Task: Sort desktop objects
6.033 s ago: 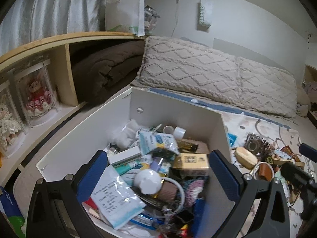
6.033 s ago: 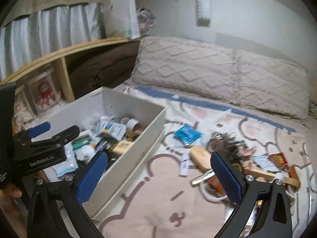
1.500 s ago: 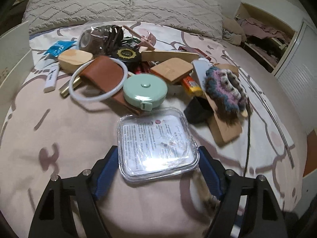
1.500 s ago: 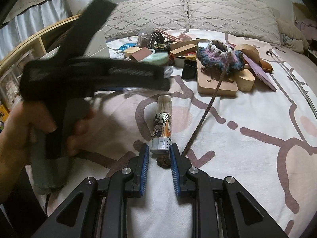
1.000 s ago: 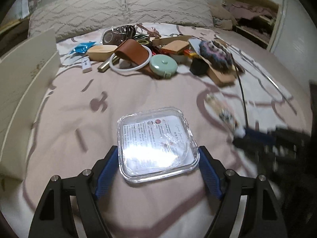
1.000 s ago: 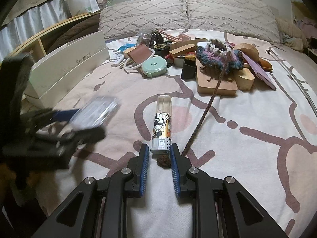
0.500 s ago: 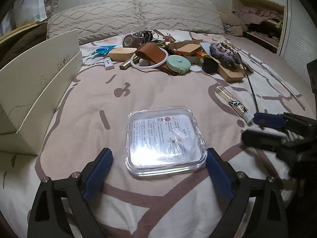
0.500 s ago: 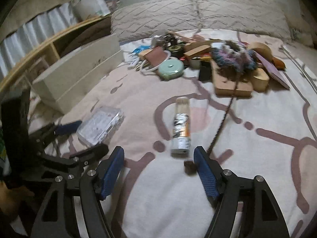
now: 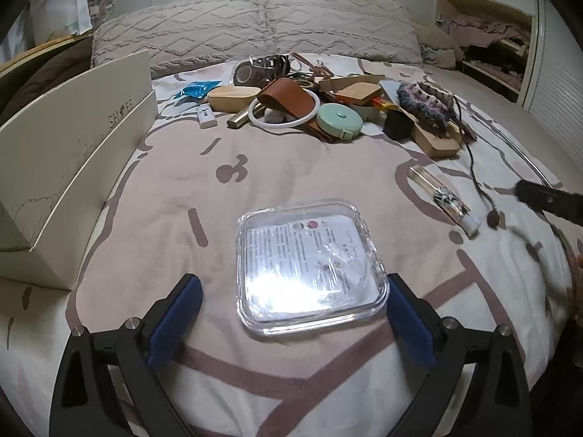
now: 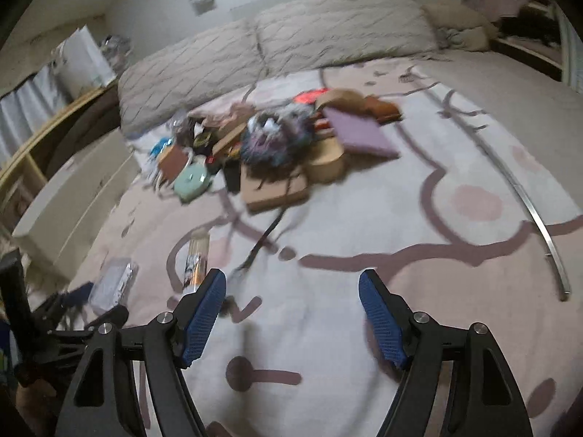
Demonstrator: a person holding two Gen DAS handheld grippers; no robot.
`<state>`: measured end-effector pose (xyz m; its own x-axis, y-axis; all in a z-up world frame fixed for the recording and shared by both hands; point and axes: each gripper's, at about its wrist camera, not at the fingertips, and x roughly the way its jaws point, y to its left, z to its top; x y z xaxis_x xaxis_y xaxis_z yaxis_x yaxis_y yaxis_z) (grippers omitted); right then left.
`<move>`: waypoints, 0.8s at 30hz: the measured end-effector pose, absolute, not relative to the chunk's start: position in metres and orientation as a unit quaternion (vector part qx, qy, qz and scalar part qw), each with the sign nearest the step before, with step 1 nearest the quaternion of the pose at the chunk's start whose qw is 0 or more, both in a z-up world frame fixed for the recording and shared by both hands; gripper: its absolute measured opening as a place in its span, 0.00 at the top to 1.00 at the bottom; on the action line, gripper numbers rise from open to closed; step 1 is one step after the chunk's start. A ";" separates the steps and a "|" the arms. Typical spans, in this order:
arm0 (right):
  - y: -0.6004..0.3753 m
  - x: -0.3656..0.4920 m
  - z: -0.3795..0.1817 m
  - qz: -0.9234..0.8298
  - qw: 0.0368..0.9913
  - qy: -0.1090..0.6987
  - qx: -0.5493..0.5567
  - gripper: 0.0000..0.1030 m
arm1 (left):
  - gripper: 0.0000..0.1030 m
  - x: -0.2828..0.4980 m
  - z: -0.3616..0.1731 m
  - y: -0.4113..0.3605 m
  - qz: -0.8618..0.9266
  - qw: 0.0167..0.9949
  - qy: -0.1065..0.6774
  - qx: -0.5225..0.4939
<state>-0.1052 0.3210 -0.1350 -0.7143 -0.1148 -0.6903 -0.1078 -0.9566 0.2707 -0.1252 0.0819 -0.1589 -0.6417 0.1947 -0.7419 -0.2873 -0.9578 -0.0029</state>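
A bed (image 9: 291,167) covered in a pale sheet with brown line drawings carried the clutter. A clear square plastic case (image 9: 309,266) lay flat near the front, a slim clear tube (image 9: 442,198) to its right beside a dark cord (image 9: 477,178). Farther back sat a heap: a mint tape measure (image 9: 339,121), a white ring (image 9: 288,116), a brown leather piece (image 9: 288,98), wooden blocks (image 9: 435,138) and a crocheted pouch (image 9: 424,102). A white cardboard box (image 9: 73,145) stood at the left, two knitted pillows (image 9: 255,25) at the far end.
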 end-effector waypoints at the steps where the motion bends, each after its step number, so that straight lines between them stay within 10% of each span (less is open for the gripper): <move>1: 0.321 -0.102 -0.131 -0.916 0.007 -0.153 0.370 0.26 | 0.03 -0.127 -0.159 0.082 0.904 0.131 0.056 -0.402; 14: 0.237 -0.107 -0.129 -0.875 0.225 -0.134 0.408 0.22 | 0.03 -0.138 -0.159 0.059 0.906 0.106 0.054 -0.405; 24: 0.229 -0.148 -0.152 -0.860 0.190 -0.105 0.462 0.22 | 0.03 -0.137 -0.161 0.055 0.909 0.111 0.051 -0.399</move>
<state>-0.1479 0.2288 -0.1525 -0.4999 -0.4242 -0.7551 0.2295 -0.9056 0.3568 -0.1375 0.0550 -0.1605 -0.6572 0.1616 -0.7362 -0.2429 -0.9700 0.0040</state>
